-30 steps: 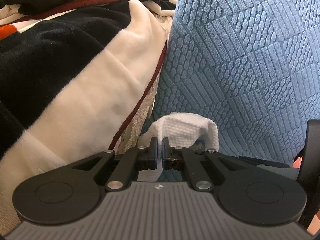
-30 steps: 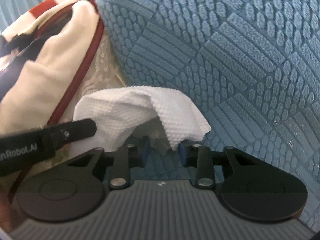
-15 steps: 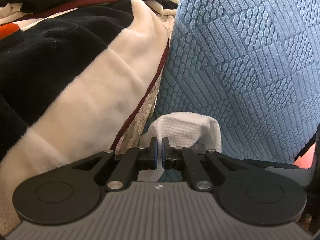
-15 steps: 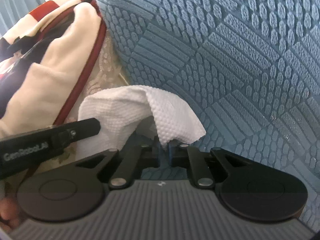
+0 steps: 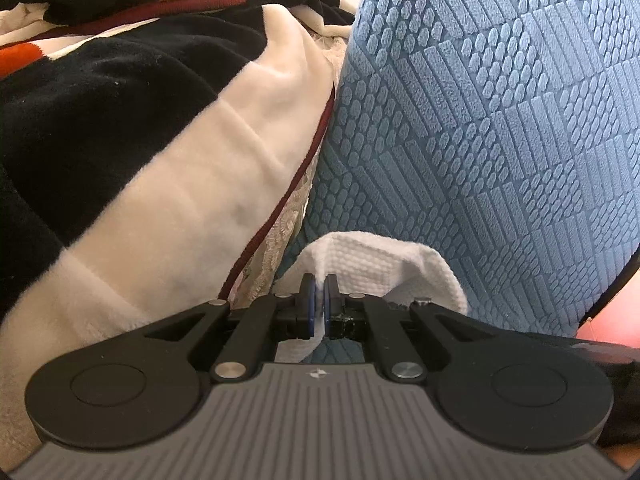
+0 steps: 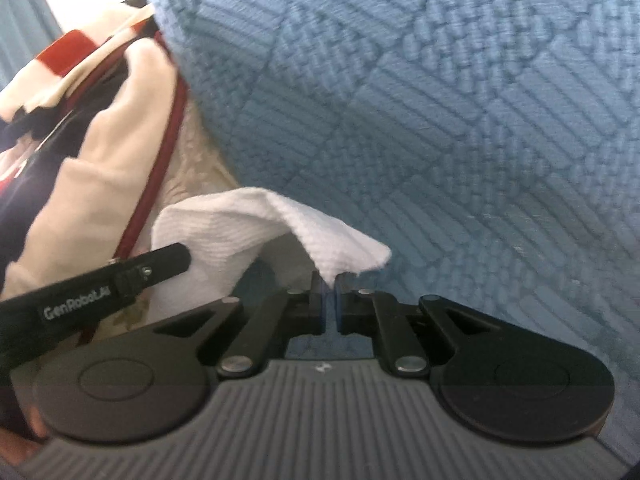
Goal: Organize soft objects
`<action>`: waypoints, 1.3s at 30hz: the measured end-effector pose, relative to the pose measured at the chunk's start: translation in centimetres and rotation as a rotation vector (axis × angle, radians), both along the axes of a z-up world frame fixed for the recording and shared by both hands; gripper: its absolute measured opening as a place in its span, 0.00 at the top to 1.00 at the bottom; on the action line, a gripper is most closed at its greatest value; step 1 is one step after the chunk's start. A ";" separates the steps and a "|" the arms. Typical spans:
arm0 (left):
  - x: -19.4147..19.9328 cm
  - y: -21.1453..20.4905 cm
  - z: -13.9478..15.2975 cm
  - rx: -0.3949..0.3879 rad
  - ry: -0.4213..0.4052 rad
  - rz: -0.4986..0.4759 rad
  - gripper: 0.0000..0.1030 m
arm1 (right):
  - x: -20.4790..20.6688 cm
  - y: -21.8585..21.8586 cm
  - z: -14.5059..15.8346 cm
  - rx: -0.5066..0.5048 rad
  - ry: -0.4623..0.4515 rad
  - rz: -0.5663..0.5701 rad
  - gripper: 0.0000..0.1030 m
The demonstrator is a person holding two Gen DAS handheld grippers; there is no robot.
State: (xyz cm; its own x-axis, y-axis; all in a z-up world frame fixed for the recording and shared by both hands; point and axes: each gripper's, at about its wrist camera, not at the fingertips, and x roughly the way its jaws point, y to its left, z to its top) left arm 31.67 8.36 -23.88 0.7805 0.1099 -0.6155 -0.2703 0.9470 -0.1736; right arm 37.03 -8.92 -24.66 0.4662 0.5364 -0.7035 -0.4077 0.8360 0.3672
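Observation:
A small white textured cloth [image 5: 372,260] hangs between both grippers, in front of a big blue patterned cushion [image 5: 500,112]. My left gripper [image 5: 319,294] is shut on one edge of the cloth. In the right wrist view the same white cloth [image 6: 256,236] arches over to my right gripper [image 6: 329,286], which is shut on its other corner. The left gripper's black arm [image 6: 120,276] reaches in from the left and covers part of the cloth. The picture from the right wrist is blurred.
A folded fleece blanket [image 5: 140,128] in black, cream and red lies left of the cushion, over a lace cover [image 5: 288,216]. The blue cushion [image 6: 440,120] fills the right side of both views. A pink surface [image 5: 616,300] shows at the far right.
My right gripper has closed on the cloth's free corner and then lifted it up and sideways. The left gripper has kept its hold and stayed in place.

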 end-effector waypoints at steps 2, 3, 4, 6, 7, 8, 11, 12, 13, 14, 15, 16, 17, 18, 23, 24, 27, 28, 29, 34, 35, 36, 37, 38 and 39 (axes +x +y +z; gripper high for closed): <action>0.0 0.0 0.0 -0.006 -0.001 -0.003 0.95 | 0.0 -0.9 0.4 -0.042 -0.004 -0.024 0.90; 0.0 -0.1 0.0 -0.008 -0.002 -0.003 0.95 | -0.1 -1.2 0.6 -0.056 -0.001 -0.026 0.90; 0.0 -0.1 0.0 -0.008 -0.002 -0.003 0.95 | -0.1 -1.5 0.6 -0.053 0.010 -0.008 0.90; 0.0 -0.1 -0.1 -0.009 -0.001 -0.005 0.95 | -0.3 -1.7 0.9 -0.046 0.047 0.056 0.88; 0.0 -0.1 -0.1 -0.013 0.001 -0.005 0.95 | -0.6 -1.7 1.0 -0.049 0.056 0.080 0.87; 0.0 -0.1 -0.1 -0.018 0.003 -0.004 0.95 | -0.9 -1.5 1.1 -0.055 0.057 0.102 0.84; 0.0 0.0 -0.1 -0.021 0.004 0.000 0.95 | -2.0 -1.3 1.2 -0.050 0.046 0.146 0.73; 0.1 0.0 -0.1 -0.021 0.003 0.000 0.95 | -2.1 -1.2 1.3 -0.041 0.044 0.152 0.72; 0.0 -0.1 -0.1 -0.021 0.002 0.000 0.95 | -2.1 -1.1 1.3 -0.032 0.040 0.159 0.72; 0.0 -0.1 -0.1 -0.020 0.002 0.001 0.95 | -2.1 -1.0 1.3 -0.026 0.033 0.159 0.72; 0.0 -0.2 -0.1 -0.018 0.002 0.000 0.95 | -1.7 -0.6 1.3 -0.024 0.028 0.156 0.72; 0.0 -0.2 -0.1 -0.015 0.002 0.001 0.95 | -1.1 -0.4 1.3 -0.022 0.023 0.154 0.72; 0.1 -0.2 -0.2 -0.013 0.005 0.004 0.95 | -0.8 -0.2 1.2 -0.027 0.014 0.153 0.72; 0.2 -0.2 -0.3 -0.017 0.010 0.007 0.95 | -0.7 -0.1 1.1 -0.035 0.002 0.152 0.71; 0.3 -0.2 -0.3 -0.021 0.007 0.010 0.95 | 0.3 0.7 0.3 -0.068 -0.036 0.174 0.71; 0.3 -0.2 -0.3 -0.020 0.006 0.012 0.95 | 0.4 0.8 0.3 -0.065 -0.045 0.183 0.71; 0.3 -0.2 -0.3 -0.020 0.006 0.017 0.95 | 1.1 2.0 -0.2 -0.067 -0.071 0.200 0.71; 0.3 -0.2 -0.3 -0.022 0.006 0.016 0.95 | 1.3 2.3 -0.2 -0.067 -0.083 0.203 0.71; 0.3 -0.2 -0.3 -0.022 0.005 0.015 0.95 | 1.3 2.5 -0.2 -0.066 -0.096 0.209 0.71; 0.4 -0.4 -0.5 -0.024 0.015 0.001 0.95 | 1.6 3.6 -0.9 -0.103 -0.120 0.235 0.71; 0.4 -0.4 -0.5 -0.024 0.016 -0.001 0.95 | 1.7 3.8 -1.2 -0.104 -0.113 0.237 0.71; 0.5 -0.4 -0.6 -0.023 0.019 -0.003 0.95 | 1.8 4.0 -1.6 -0.109 -0.102 0.242 0.72; 0.5 -0.5 -0.6 -0.022 0.020 -0.004 0.95 | 1.8 4.2 -2.0 -0.117 -0.103 0.243 0.72; 0.6 -0.4 -0.6 -0.021 0.021 -0.004 0.95 | 1.9 4.7 -2.3 -0.116 -0.119 0.240 0.72; 0.6 -0.4 -0.6 -0.020 0.023 -0.004 0.95 | 1.9 4.8 -2.4 -0.116 -0.119 0.240 0.72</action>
State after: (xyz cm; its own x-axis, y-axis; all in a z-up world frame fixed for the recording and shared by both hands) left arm 32.26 7.92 -24.48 0.7668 0.0940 -0.6350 -0.2702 0.9446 -0.1865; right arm 38.96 -4.08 -27.03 0.4185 0.5601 -0.7149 -0.6333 0.7442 0.2123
